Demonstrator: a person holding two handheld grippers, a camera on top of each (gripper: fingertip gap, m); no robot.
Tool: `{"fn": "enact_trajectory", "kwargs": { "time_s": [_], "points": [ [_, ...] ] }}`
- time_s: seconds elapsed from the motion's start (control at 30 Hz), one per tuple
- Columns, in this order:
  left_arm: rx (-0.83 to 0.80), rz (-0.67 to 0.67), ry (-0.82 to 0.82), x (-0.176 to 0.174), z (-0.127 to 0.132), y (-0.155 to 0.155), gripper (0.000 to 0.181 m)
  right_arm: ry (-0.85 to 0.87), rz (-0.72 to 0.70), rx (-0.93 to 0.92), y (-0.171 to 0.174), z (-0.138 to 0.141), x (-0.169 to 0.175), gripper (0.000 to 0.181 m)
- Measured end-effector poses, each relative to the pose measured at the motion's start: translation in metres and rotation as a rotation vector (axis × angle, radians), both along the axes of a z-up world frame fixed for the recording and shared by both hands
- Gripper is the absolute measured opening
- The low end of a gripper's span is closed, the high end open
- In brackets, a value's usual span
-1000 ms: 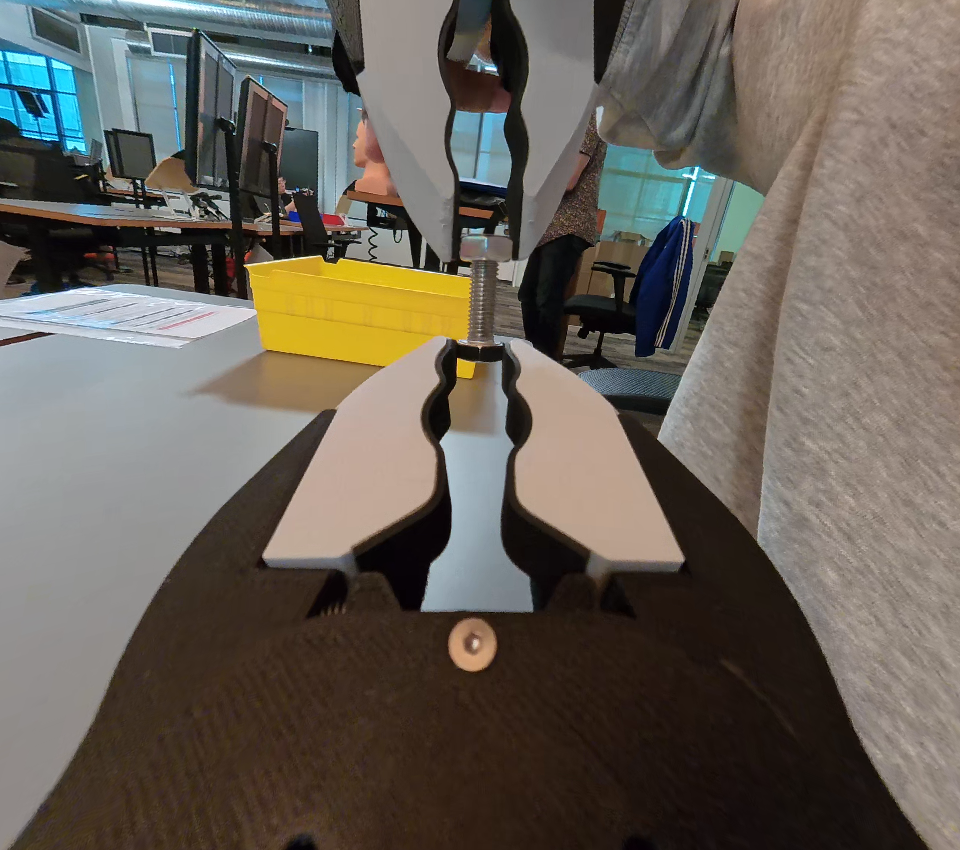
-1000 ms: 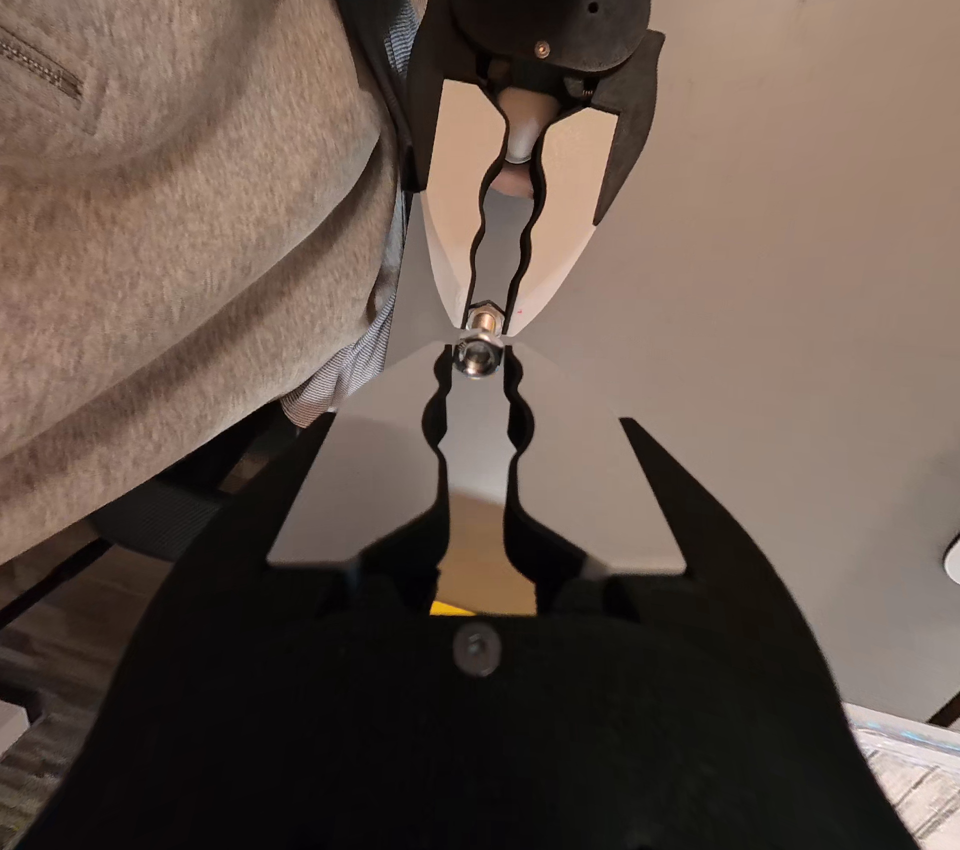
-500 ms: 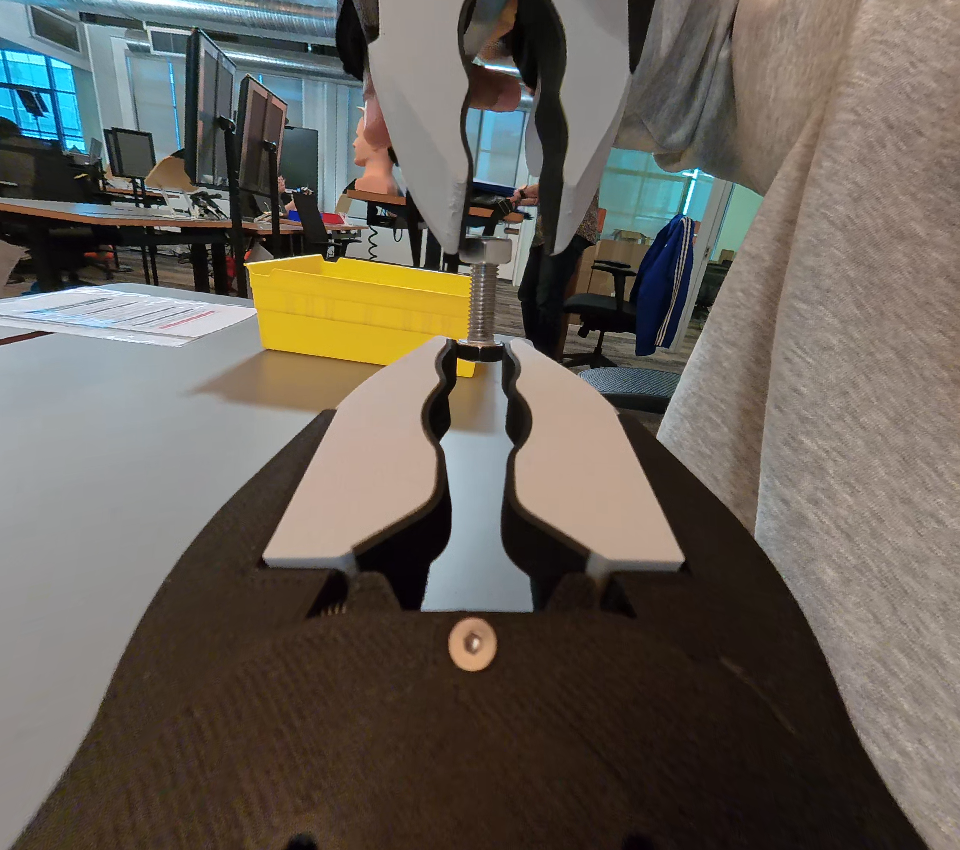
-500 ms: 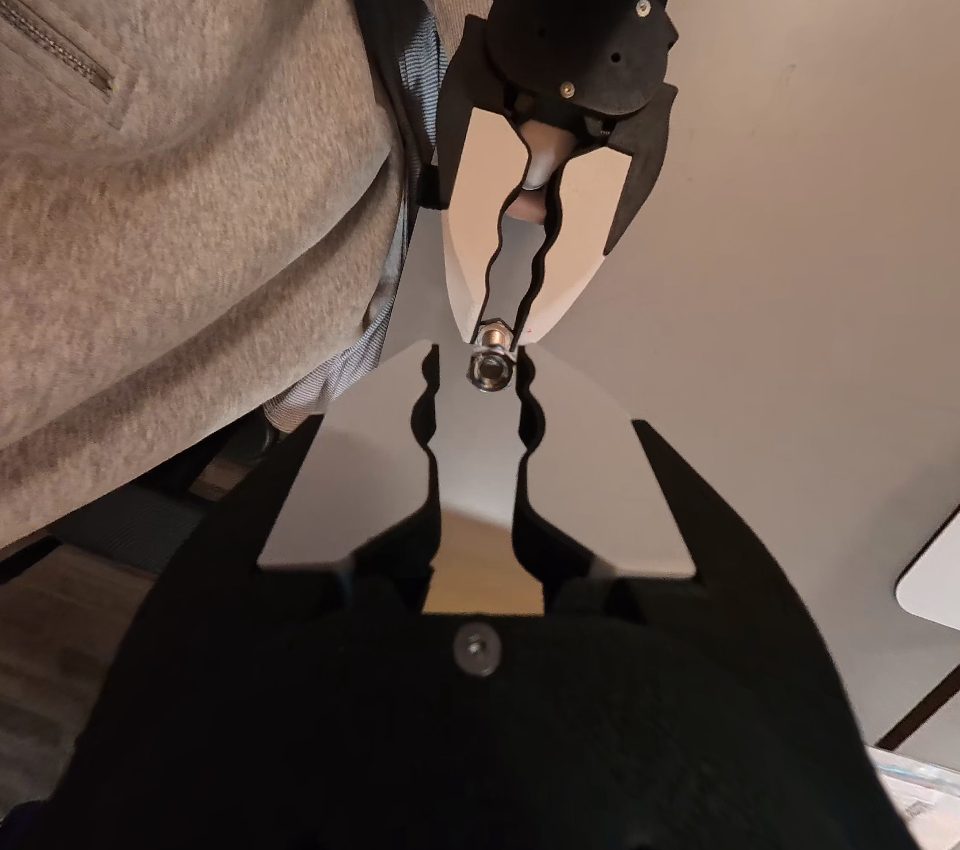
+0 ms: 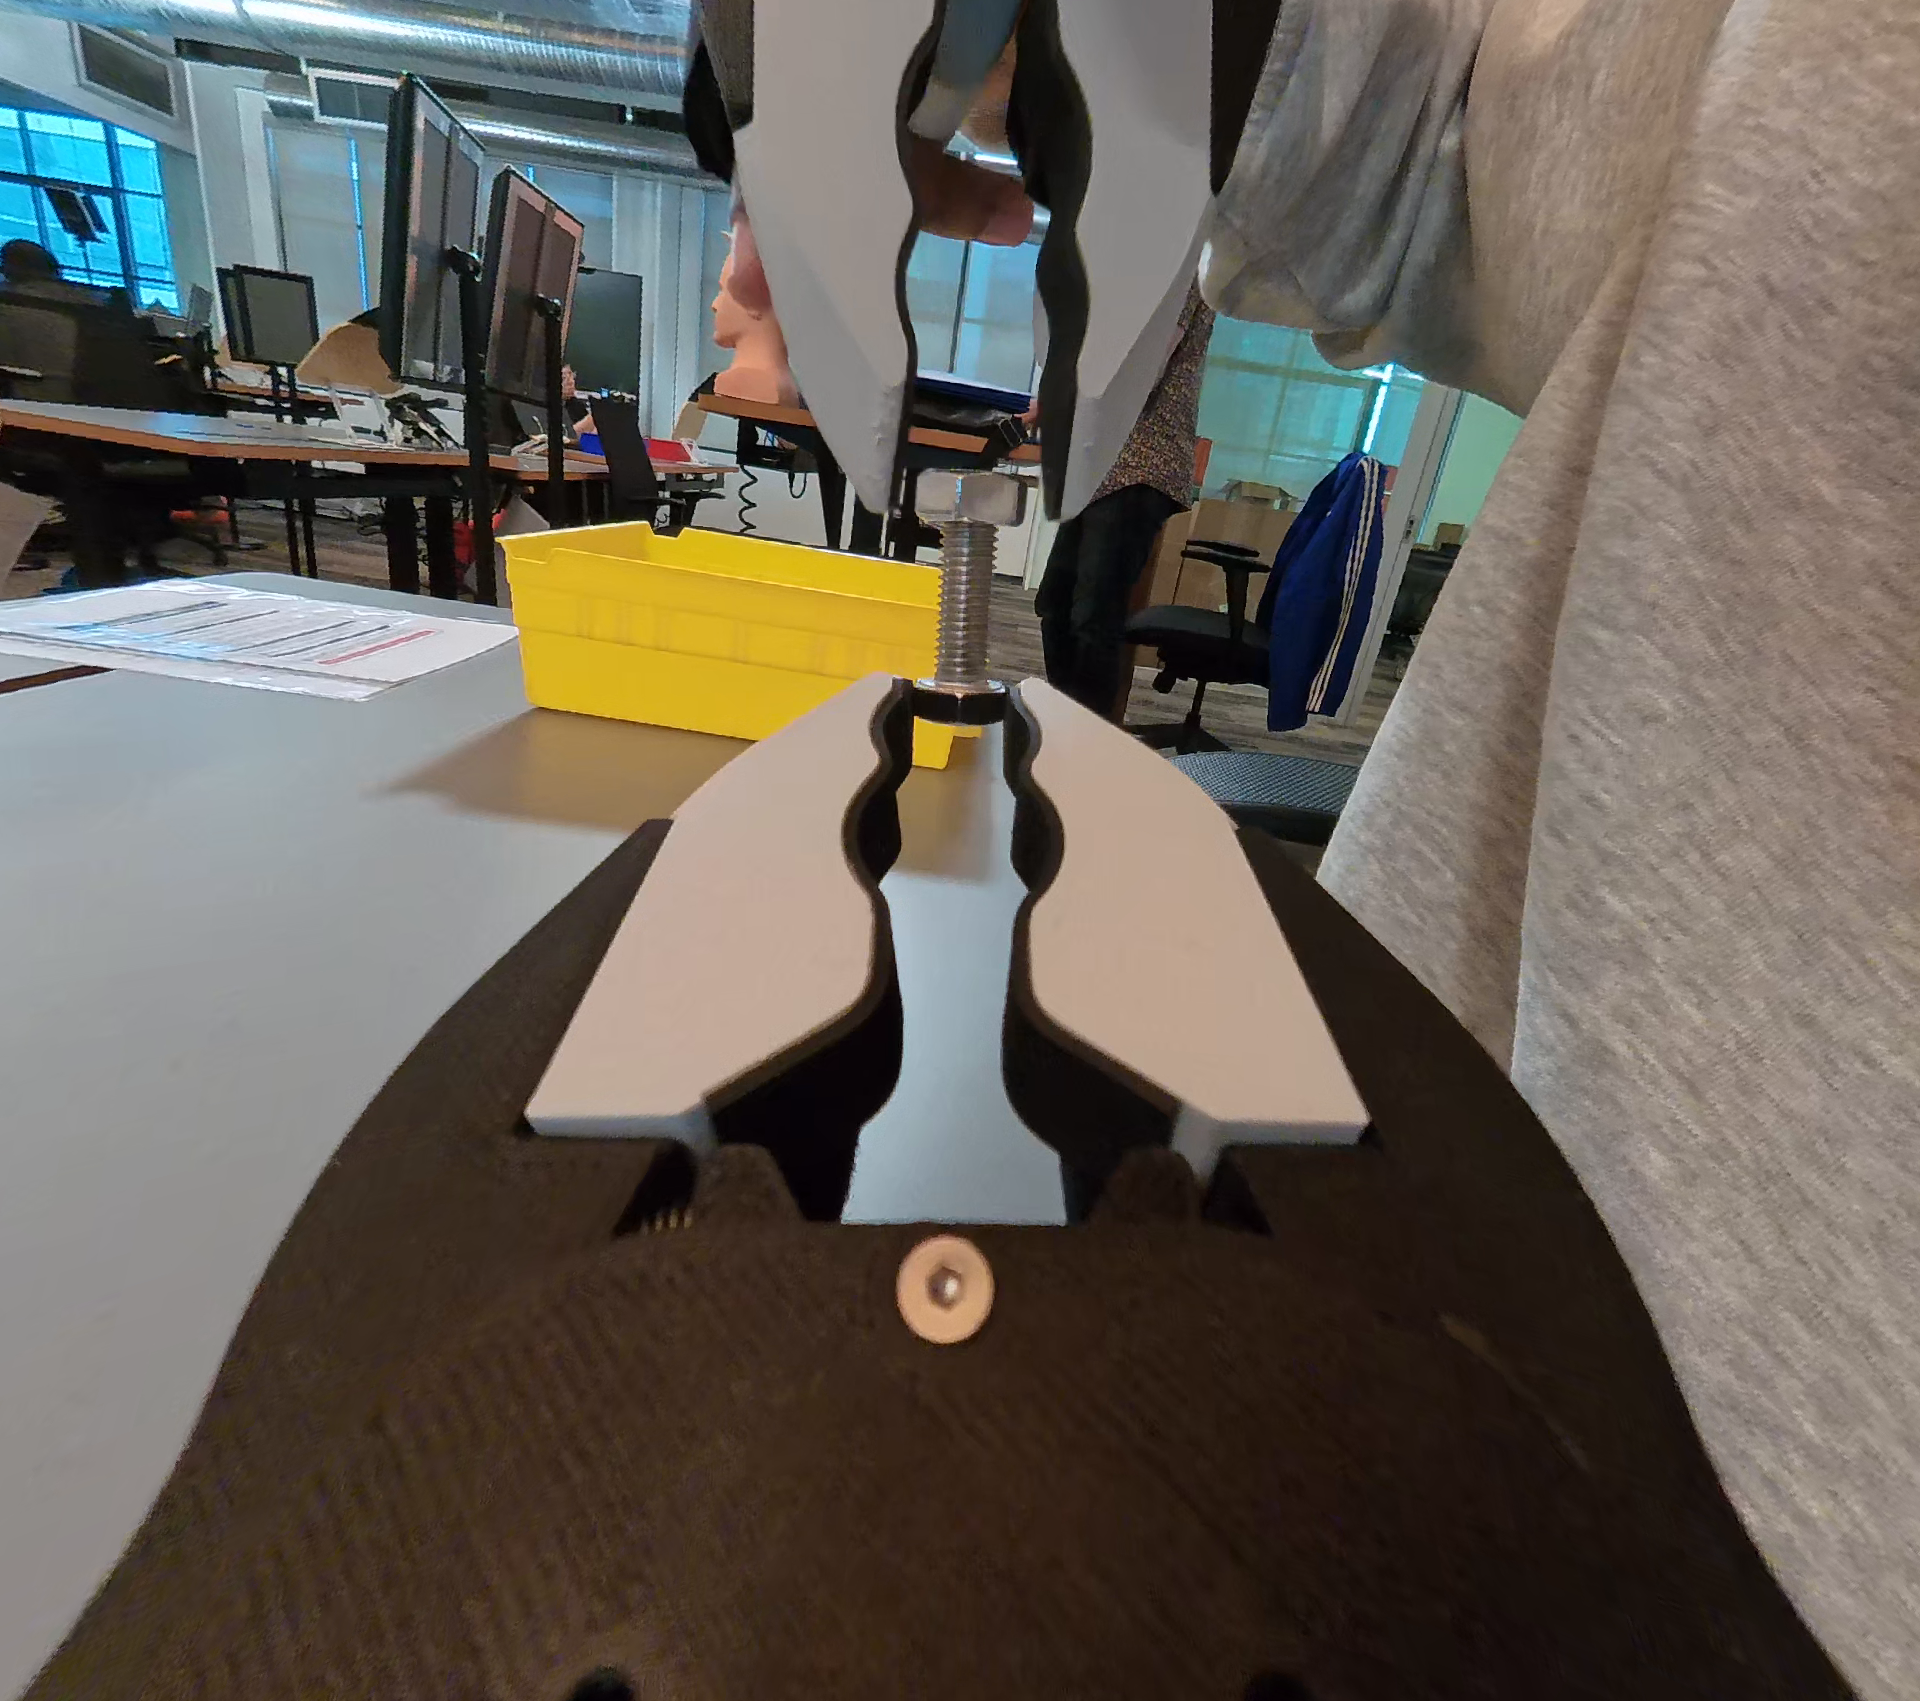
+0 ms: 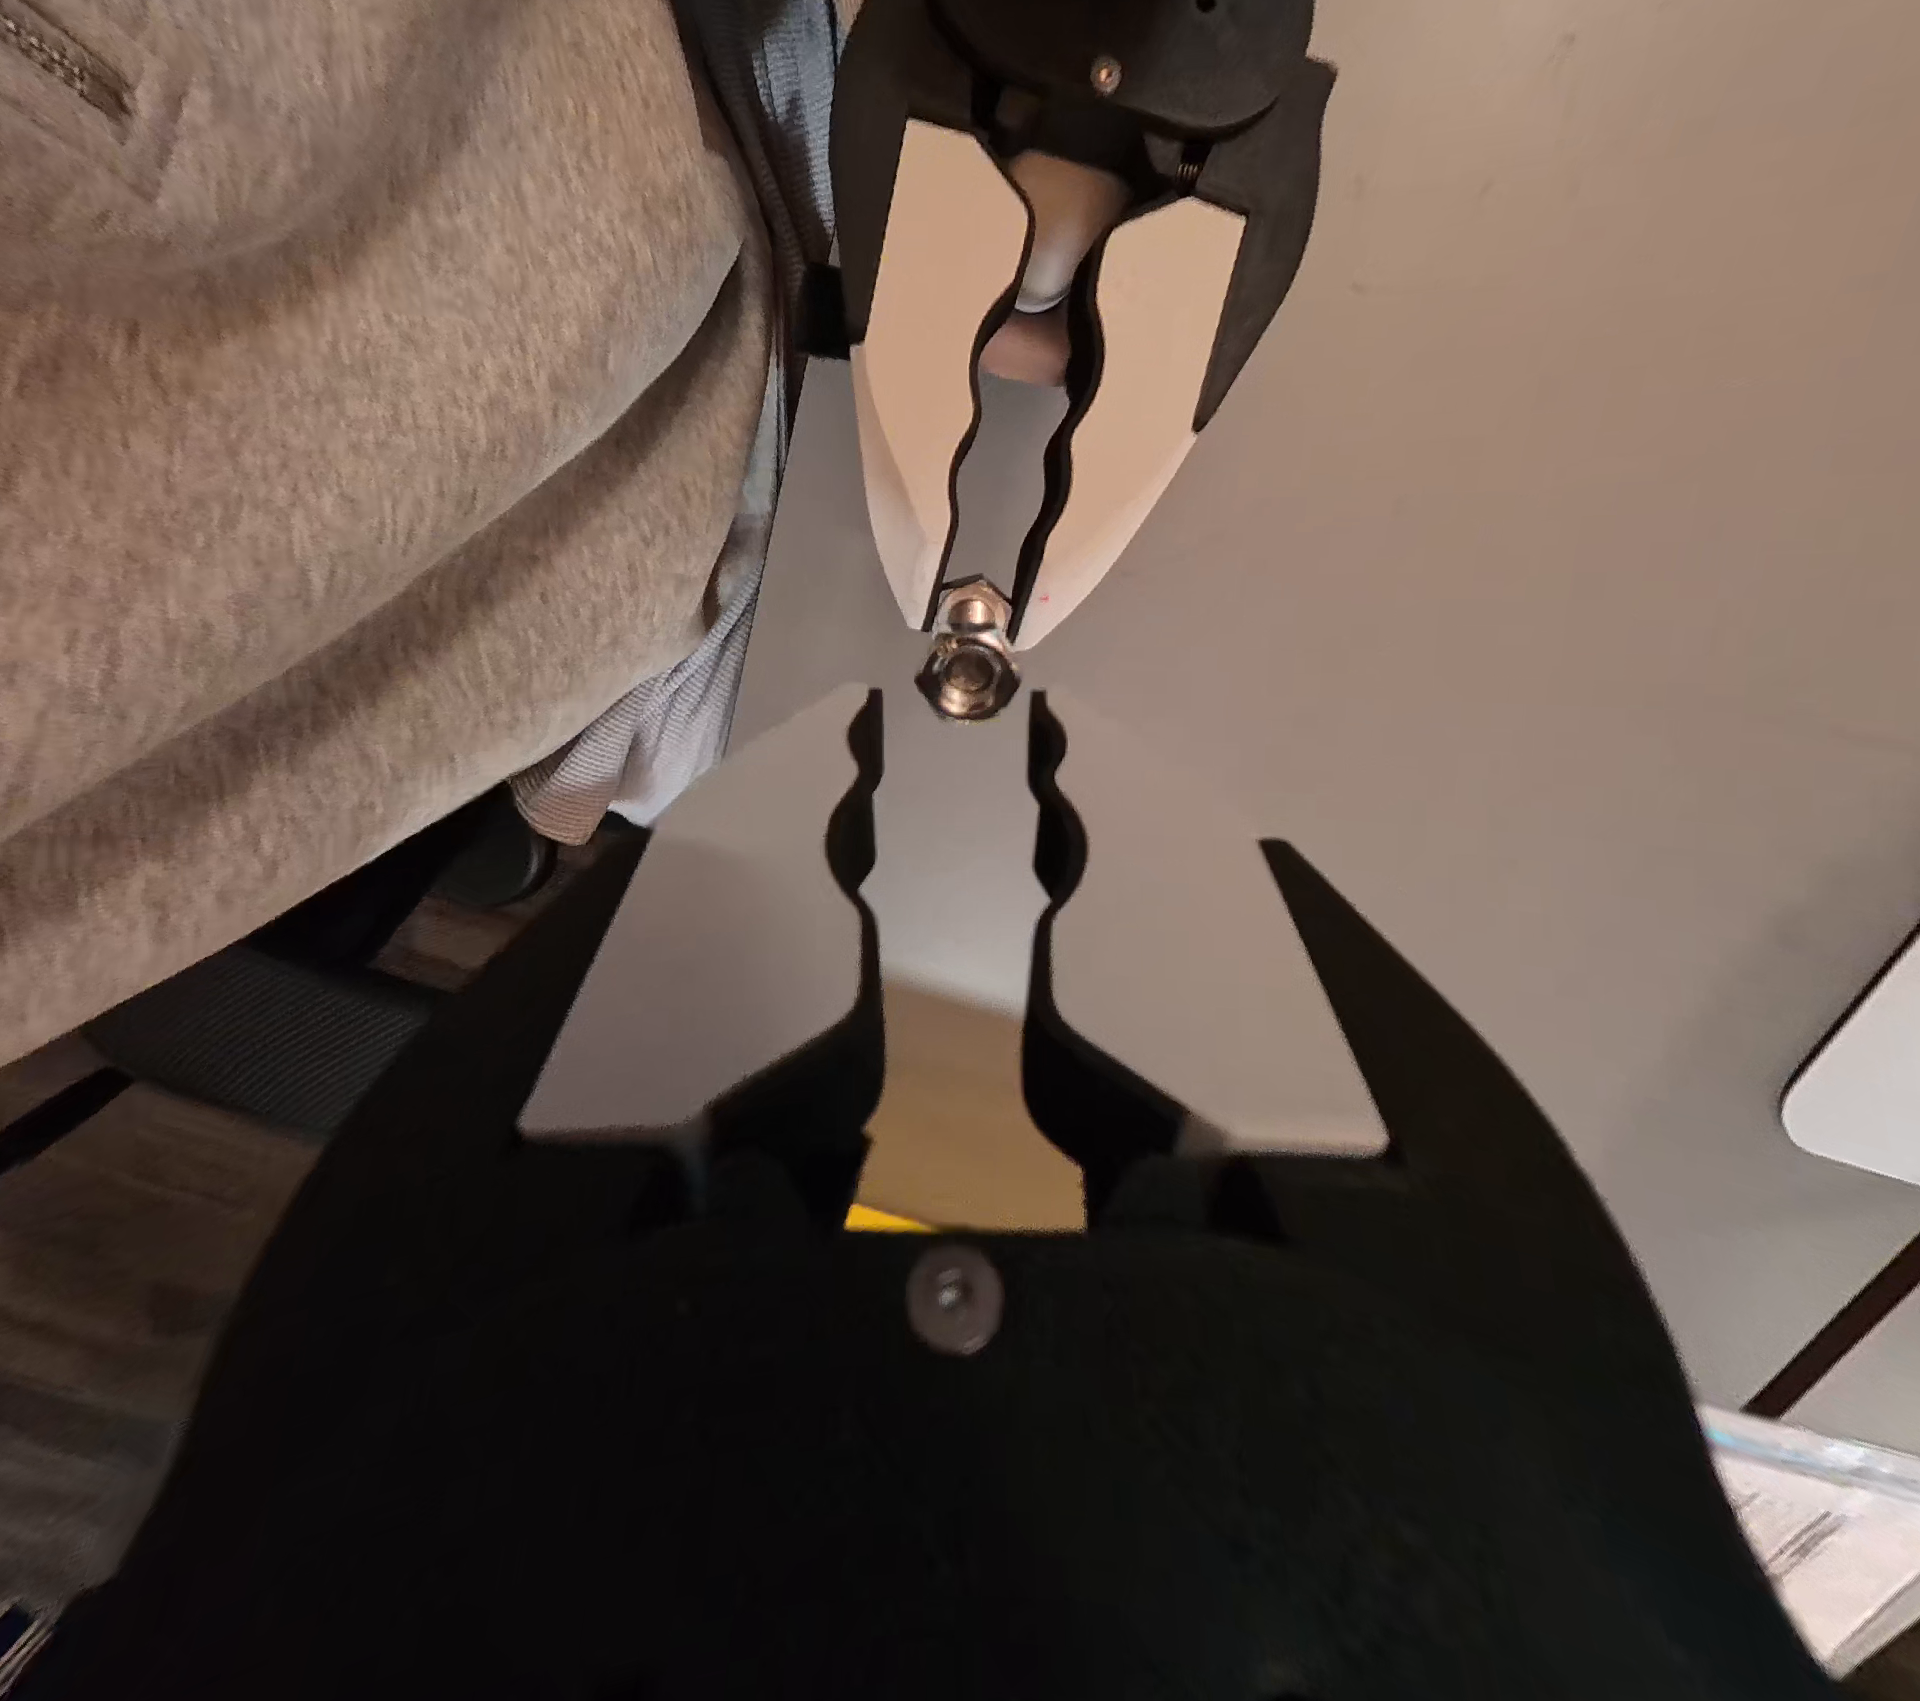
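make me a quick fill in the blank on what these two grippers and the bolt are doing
The bolt stands ____ between the two grippers.
The left gripper is ____ on its lower end.
The right gripper, above it, has its jaws ____.
The bin behind them is ____.
Missing: upright, shut, open, yellow

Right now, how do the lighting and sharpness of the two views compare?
Left wrist view: bright daylight, the bolt and yellow bin sharp, wide-angle bending at the edges. Right wrist view: dimmer and warmer, the right hand-held gripper nearly a black silhouette, the sweater slightly soft.
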State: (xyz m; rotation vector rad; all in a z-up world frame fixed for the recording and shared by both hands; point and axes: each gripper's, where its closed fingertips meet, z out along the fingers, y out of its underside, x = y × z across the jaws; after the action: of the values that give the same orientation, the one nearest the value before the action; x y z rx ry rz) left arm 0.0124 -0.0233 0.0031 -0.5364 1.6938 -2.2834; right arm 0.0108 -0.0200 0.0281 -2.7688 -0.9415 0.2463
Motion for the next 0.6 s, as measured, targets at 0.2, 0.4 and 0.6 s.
{"fn": "enact_trajectory", "kwargs": {
  "time_s": [0.2, 0.4, 0.6],
  "points": [
    [0.002, 0.002, -0.004, 0.0, 0.0, 0.0, 0.017, 0.015, 0.042, 0.03, 0.005, 0.0, -0.008, 0.029],
    [-0.004, 0.003, -0.004, 0.0, 0.001, 0.0, 0.017, 0.013, 0.026, -0.007, -0.001, -0.005, -0.004, 0.029],
    [-0.02, 0.004, 0.002, 0.001, 0.002, 0.003, 0.017, 0.007, 0.002, -0.049, -0.009, -0.006, 0.001, 0.027]
  ]
}}
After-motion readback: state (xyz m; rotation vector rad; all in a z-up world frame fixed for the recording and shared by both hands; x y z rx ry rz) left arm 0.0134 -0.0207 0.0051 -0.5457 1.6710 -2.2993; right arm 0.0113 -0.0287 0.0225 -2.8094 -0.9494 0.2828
